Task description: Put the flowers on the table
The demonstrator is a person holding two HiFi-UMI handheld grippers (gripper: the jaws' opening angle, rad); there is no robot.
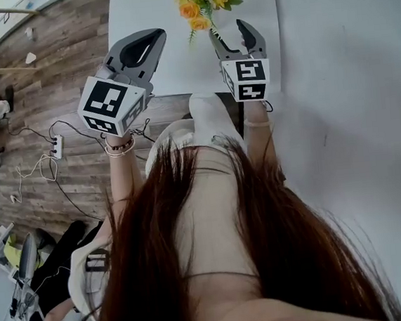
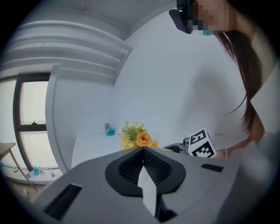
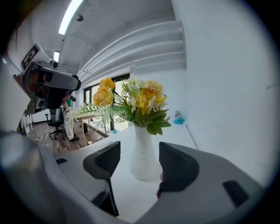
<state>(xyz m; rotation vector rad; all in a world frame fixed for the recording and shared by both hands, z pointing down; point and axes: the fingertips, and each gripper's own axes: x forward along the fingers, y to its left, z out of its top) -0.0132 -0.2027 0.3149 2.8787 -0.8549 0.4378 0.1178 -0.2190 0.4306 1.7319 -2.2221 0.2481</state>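
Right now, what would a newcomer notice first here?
Yellow and orange flowers in a white vase stand on the white table, at the top of the head view. The right gripper is open, with one jaw on each side of the vase. The left gripper is shut on nothing, off to the left.
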